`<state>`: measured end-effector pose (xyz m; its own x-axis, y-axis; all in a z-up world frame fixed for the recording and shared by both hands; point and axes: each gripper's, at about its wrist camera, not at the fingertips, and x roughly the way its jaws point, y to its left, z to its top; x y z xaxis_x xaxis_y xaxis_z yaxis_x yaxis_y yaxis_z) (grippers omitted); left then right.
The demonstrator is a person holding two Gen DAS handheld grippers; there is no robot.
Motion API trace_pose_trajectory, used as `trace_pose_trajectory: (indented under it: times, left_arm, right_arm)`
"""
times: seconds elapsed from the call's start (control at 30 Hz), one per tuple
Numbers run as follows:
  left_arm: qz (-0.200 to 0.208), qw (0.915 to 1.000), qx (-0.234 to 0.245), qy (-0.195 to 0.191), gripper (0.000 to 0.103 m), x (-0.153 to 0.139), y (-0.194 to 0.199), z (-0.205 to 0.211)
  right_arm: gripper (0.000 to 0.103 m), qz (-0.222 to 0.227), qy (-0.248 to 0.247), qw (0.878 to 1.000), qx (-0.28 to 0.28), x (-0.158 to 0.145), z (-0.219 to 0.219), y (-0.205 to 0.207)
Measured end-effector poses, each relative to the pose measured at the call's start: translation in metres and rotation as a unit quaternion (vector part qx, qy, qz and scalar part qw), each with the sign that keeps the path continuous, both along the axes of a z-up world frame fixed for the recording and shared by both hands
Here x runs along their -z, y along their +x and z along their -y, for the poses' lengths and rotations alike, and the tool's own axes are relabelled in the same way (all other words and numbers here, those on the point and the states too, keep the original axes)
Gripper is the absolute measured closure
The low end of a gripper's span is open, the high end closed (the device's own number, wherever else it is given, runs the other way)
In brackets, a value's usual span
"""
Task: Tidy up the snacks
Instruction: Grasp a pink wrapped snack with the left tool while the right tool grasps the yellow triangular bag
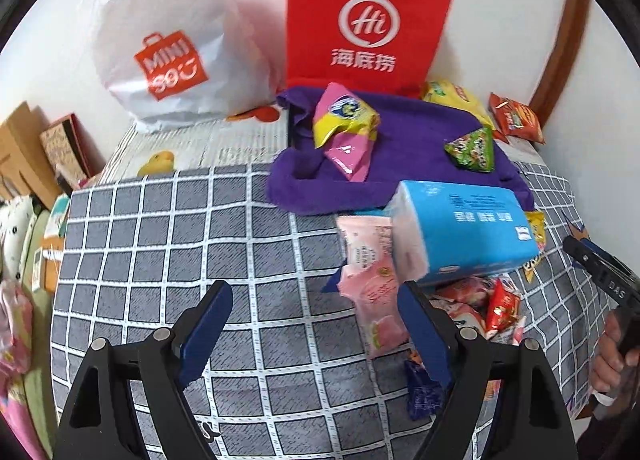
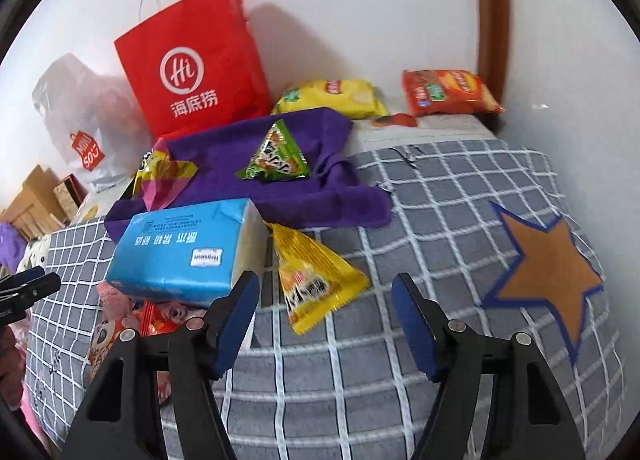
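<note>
Snack packets lie on a grey checked cover (image 1: 168, 260). On a purple cloth (image 1: 400, 164) sit a pink-yellow packet (image 1: 344, 128) and a green triangular packet (image 1: 472, 148), which also shows in the right wrist view (image 2: 276, 158). A pink packet (image 1: 372, 288) and red-white packets (image 1: 480, 308) lie beside and under a blue tissue pack (image 1: 464, 232). A yellow packet (image 2: 312, 276) lies just ahead of my right gripper (image 2: 324, 300), which is open and empty. My left gripper (image 1: 316, 312) is open and empty, its right finger beside the pink packet.
A red paper bag (image 1: 360, 16) and a white plastic bag (image 1: 168, 40) stand against the wall. Yellow (image 2: 332, 96) and red (image 2: 448, 92) chip bags lie at the back. Cardboard boxes (image 1: 24, 152) sit at the left. An orange star patch (image 2: 548, 260) marks the cover.
</note>
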<state>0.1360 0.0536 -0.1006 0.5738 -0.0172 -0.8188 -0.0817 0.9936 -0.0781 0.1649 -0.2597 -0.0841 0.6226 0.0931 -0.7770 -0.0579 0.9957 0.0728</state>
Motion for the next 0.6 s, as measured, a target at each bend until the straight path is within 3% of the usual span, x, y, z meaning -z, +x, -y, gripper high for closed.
trace_pose_trajectory:
  times: [0.3, 0.6]
  left_arm:
    - [-0.025, 0.9992, -0.03, -0.012, 0.02, 0.018, 0.011, -0.022]
    - [-0.039, 0.999, -0.012, -0.018, 0.02, 0.03, 0.021, -0.015]
  right_arm:
    - [0.034, -0.031, -0.025, 0.999, -0.03, 0.035, -0.009, 0.038]
    - [0.034, -0.061, -0.04, 0.996, -0.05, 0.059, -0.014, 0.057]
